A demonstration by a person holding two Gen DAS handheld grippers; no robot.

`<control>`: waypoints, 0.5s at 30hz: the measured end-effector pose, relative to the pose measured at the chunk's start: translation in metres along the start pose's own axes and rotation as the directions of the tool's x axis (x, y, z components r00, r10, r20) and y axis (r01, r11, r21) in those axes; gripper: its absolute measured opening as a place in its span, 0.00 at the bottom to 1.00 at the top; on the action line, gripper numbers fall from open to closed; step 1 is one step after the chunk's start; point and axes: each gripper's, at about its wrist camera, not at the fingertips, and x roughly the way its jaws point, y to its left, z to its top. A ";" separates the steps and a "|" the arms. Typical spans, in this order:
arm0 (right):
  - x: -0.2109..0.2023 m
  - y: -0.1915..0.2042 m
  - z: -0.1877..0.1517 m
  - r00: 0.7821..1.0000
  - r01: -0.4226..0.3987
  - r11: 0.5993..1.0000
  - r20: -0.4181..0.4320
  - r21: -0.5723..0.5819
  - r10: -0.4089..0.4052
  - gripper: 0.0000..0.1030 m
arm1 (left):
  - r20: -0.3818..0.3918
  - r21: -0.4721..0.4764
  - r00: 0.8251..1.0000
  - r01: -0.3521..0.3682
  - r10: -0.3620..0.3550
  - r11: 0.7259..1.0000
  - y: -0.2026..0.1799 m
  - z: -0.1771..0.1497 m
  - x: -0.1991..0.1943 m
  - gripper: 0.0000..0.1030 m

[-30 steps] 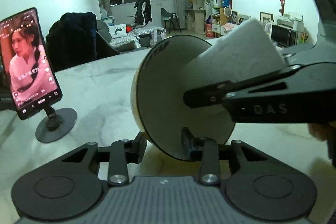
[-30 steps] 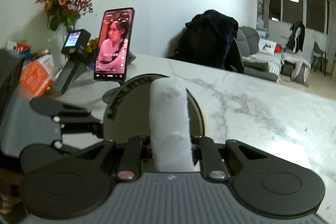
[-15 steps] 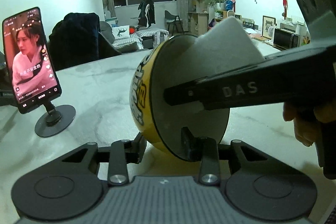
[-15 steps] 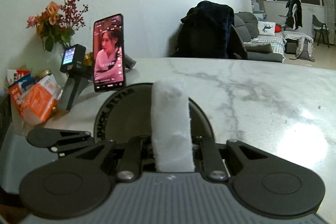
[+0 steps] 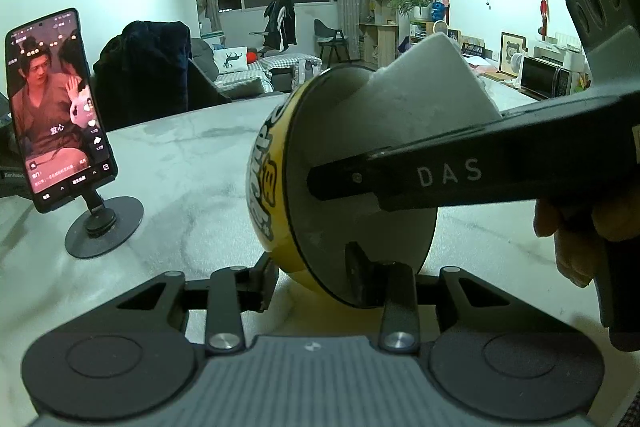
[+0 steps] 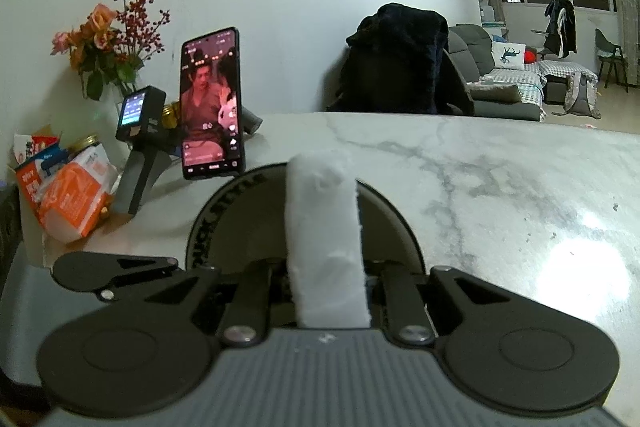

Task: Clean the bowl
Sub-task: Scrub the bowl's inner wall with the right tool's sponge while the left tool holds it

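Marble desk (image 5: 192, 155): left gripper (image 5: 316, 281) is pinching the tilted bowl's (image 5: 272, 187) rim (yellow outside); right gripper (image 6: 326, 279), clamping a sponge (image 5: 420, 99), is pressing inside.

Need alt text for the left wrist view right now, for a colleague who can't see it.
The left gripper clamps the rim of a yellow bowl tipped on its side above a marble table, while the right gripper presses a white sponge into it. A phone on a stand plays video at left.
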 end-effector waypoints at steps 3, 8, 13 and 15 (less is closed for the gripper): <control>0.003 0.012 0.001 1.000 0.004 1.000 0.000 0.002 -0.004 0.16 | 0.000 0.000 1.000 -0.001 0.001 1.000 -0.001 -0.001 0.000 0.36; 0.009 0.033 0.002 1.000 0.009 1.000 0.001 0.004 -0.009 0.16 | 0.000 -0.004 1.000 -0.001 0.001 1.000 -0.001 -0.001 0.000 0.38; 0.014 0.054 0.003 1.000 0.015 1.000 0.001 0.007 -0.015 0.17 | -0.002 -0.016 1.000 0.005 -0.005 1.000 0.002 0.000 0.001 0.38; 0.011 0.045 0.003 1.000 0.015 1.000 0.003 0.009 -0.015 0.17 | -0.002 -0.018 1.000 0.007 -0.007 1.000 0.003 0.000 0.001 0.38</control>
